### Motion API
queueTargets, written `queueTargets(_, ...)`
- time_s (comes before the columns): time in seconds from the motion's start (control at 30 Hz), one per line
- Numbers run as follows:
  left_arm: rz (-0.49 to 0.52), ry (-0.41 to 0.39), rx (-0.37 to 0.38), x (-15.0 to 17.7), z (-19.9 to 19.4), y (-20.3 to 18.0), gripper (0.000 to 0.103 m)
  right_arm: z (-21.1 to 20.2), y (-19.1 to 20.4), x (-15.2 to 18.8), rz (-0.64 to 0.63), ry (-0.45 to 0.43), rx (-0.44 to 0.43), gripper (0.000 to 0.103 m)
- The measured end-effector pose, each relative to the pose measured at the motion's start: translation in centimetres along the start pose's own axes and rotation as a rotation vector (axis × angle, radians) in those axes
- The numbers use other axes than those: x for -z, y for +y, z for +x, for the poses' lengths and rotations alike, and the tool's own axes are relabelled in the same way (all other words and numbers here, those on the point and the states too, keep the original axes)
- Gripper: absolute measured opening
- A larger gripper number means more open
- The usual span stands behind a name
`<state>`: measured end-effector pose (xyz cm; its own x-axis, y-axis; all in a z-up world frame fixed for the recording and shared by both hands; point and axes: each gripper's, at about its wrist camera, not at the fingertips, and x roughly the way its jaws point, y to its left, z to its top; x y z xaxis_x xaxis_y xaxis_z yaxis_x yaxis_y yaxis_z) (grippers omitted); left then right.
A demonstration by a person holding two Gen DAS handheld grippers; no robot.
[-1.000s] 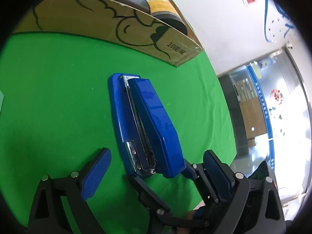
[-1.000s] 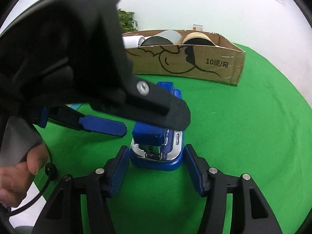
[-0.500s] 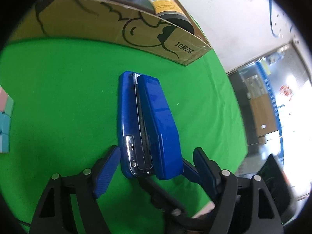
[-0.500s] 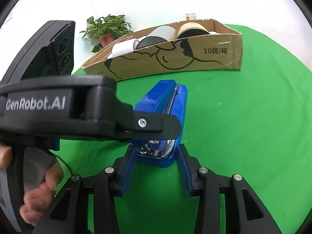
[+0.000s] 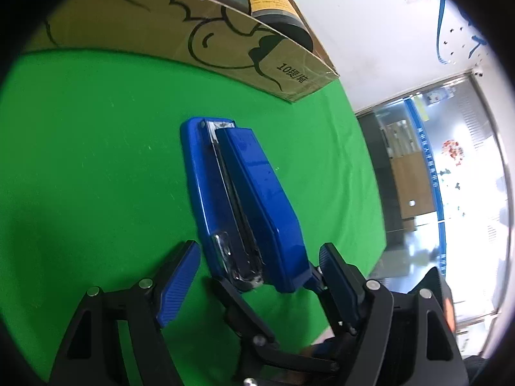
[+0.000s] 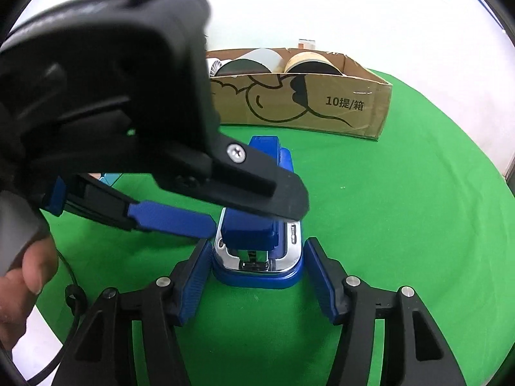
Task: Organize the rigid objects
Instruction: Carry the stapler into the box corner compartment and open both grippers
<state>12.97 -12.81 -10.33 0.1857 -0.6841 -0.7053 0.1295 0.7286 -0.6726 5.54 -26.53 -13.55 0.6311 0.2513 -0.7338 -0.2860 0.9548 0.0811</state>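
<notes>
A blue stapler (image 5: pixel 244 193) lies on the green cloth, its chrome rear end towards both cameras. My left gripper (image 5: pixel 257 257) straddles that end from above, and a narrow gap shows beside each pad, so it is open. In the right wrist view the stapler (image 6: pixel 257 257) sits between the pads of my right gripper (image 6: pixel 257 260). Those jaws are opening, with both pads close beside the blue base. The left gripper (image 6: pixel 254 222) reaches in from the upper left and hides most of the stapler's top.
A cardboard box (image 6: pixel 322 103) with a cartoon print stands behind the stapler and holds several rolls (image 6: pixel 309 64). A person's hand (image 6: pixel 19 289) grips the left tool's handle. A pale blue block (image 6: pixel 109 178) peeks out at the left. The cloth's edge (image 5: pixel 370 193) runs along the right.
The left jaws narrowed around the stapler's end. The right jaws squeezed the base half a second ago, when the stapler turned askew. They have since widened and the stapler is back square.
</notes>
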Motion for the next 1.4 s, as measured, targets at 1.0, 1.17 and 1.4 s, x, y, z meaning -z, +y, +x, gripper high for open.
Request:
queueTargets(1.0, 0.124, -0.281, -0.004, -2.1, -12.0, -1.4, 0.064, -3.0, 2.9, -9.8, 0.116, -0.067, -0.26, 0.055)
queueTargets(1.17, 0.139, -0.354, -0.022, -4.9, -16.7, -0.3, 0.064, -3.5, 6.2, -14.6, 0.062, -0.126, -0.29, 0.055)
queueTargets(1.4, 0.132, -0.371, -0.063, -9.8, -20.4, 3.2, 0.064, 0.0, 10.8, -21.2, 0.025, -0.106, -0.329, 0.055)
